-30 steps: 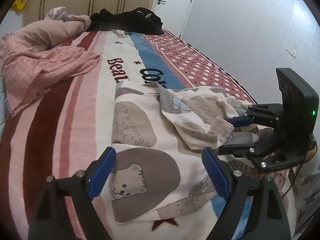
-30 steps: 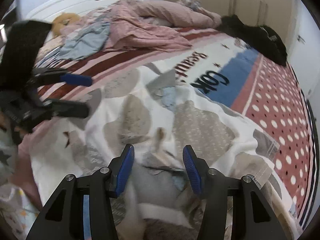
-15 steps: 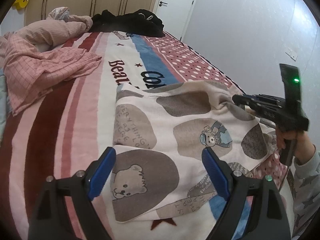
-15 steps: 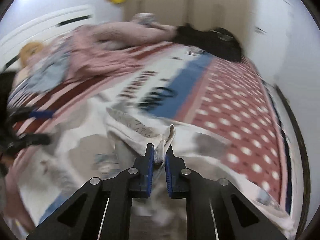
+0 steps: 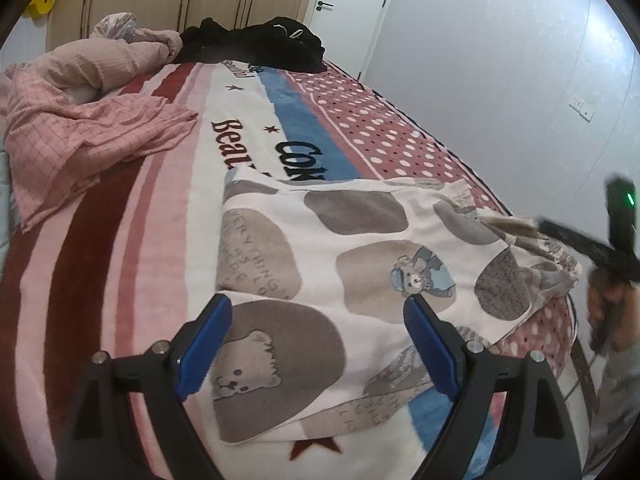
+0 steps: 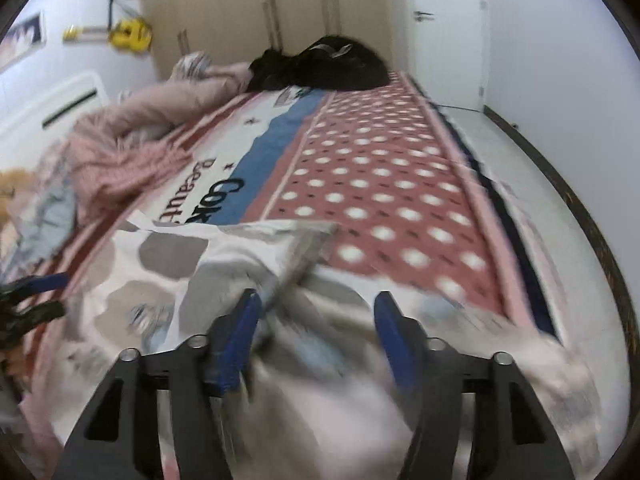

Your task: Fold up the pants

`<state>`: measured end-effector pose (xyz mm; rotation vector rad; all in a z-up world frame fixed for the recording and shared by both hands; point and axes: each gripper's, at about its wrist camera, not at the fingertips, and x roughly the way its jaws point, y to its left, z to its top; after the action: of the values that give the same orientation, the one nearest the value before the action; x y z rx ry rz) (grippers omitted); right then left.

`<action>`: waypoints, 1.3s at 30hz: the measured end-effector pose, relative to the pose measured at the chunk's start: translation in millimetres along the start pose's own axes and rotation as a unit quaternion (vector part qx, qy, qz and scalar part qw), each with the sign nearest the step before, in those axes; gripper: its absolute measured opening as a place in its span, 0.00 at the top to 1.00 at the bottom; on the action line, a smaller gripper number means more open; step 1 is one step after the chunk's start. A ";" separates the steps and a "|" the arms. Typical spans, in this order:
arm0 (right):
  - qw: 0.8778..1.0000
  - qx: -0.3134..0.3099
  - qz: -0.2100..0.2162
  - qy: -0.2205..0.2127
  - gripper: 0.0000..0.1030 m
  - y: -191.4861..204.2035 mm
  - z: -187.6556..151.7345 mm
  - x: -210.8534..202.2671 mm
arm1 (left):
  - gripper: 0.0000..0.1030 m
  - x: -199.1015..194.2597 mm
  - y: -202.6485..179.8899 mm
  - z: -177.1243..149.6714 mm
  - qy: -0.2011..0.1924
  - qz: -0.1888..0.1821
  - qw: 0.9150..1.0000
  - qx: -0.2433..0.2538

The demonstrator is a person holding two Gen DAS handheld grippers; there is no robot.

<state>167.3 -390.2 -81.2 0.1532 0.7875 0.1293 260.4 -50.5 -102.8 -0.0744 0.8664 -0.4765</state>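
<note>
Pants (image 5: 360,264): one pair, bear print, spread flat on the bed (image 5: 360,132), directly ahead of both claws. Left claw (image 5: 316,344) wide, empty, hovering above the cloth. Right claw (image 6: 316,336) opening; blurred fabric lies between its jaws, pads not pressing. One black garment heap (image 5: 256,40) far beyond.

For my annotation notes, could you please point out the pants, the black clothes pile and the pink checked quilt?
pants (image 5: 360,280), left wrist view, on the bear print mid-fabric.
black clothes pile (image 5: 260,42), left wrist view, on its middle.
pink checked quilt (image 5: 80,136), left wrist view, on its spread-out part.
</note>
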 end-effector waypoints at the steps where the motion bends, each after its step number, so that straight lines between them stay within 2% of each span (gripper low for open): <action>1: 1.000 0.022 -0.003 -0.001 0.41 -11.7 -8.5 -13.8 | 0.17 0.0 -2.2 0.8 -0.001 -0.002 1.000 0.001; 5: 0.989 0.147 0.004 -0.020 0.23 -65.2 -59.8 -70.0 | 0.17 -4.6 -12.0 3.9 -0.009 -0.010 1.000 0.001; 8: 0.975 0.218 0.030 -0.018 0.23 -89.7 -98.1 -85.8 | 0.17 -8.1 -20.1 5.1 -0.013 -0.013 1.000 0.005; 10: 0.966 0.255 0.038 -0.012 0.23 -102.2 -118.1 -81.3 | 0.17 -9.2 -25.3 6.1 -0.013 -0.013 1.000 0.009; 13: 0.959 0.280 0.024 -0.022 0.22 -119.2 -123.4 -65.8 | 0.17 -13.0 -30.6 5.7 -0.013 -0.008 1.000 0.015; 16: 0.949 0.303 0.030 -0.079 0.22 -137.1 -112.6 -59.6 | 0.17 -18.1 -31.5 4.8 -0.017 -0.002 1.000 0.021; 18: 0.942 0.323 0.026 -0.087 0.24 -145.7 -105.5 -51.4 | 0.17 -20.5 -29.0 5.0 -0.019 0.001 1.000 0.016; 19: 0.941 0.325 0.015 -0.086 0.37 -147.5 -101.1 -47.5 | 0.17 -21.8 -26.6 5.4 -0.021 0.001 1.000 0.012; 20: 0.944 0.319 -0.002 -0.082 0.65 -147.2 -95.2 -43.7 | 0.17 -22.8 -24.9 5.5 -0.022 0.000 1.000 0.010; 22: 0.951 0.299 -0.022 -0.078 0.91 -139.9 -80.3 -38.3 | 0.17 -24.6 -21.8 5.6 -0.026 0.003 1.000 0.009; 26: 0.962 0.244 -0.028 -0.123 0.92 -100.4 -41.1 -46.8 | 0.17 -29.5 -10.8 6.0 -0.034 0.003 0.999 0.000; 28: 0.972 0.188 -0.011 -0.141 0.92 -60.6 -8.5 -48.9 | 0.17 -33.2 -1.4 4.9 -0.039 0.003 0.999 -0.008; 31: 0.983 0.113 0.018 -0.144 0.92 1.1 25.5 -42.7 | 0.17 -39.4 15.4 2.0 -0.045 0.007 0.999 -0.022; 33: 0.989 0.042 0.052 -0.132 0.92 59.0 44.8 -29.0 | 0.17 -44.4 27.4 -1.3 -0.049 0.010 0.998 -0.031; 36: 0.989 -0.051 0.104 -0.093 0.92 136.4 52.8 7.9 | 0.17 -53.2 48.2 -7.7 -0.053 0.019 0.997 -0.046; 38: 0.984 -0.102 0.135 -0.048 0.93 181.6 44.3 37.7 | 0.17 -57.5 58.1 -11.2 -0.054 0.023 0.997 -0.053; 39: 0.980 -0.128 0.154 -0.009 0.93 207.2 32.3 58.3 | 0.17 -59.6 63.1 -13.2 -0.054 0.025 0.997 -0.055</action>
<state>219.0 -179.8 -60.8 0.0301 0.7183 0.5202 241.3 33.3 -84.8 -0.1780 0.7866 -0.3742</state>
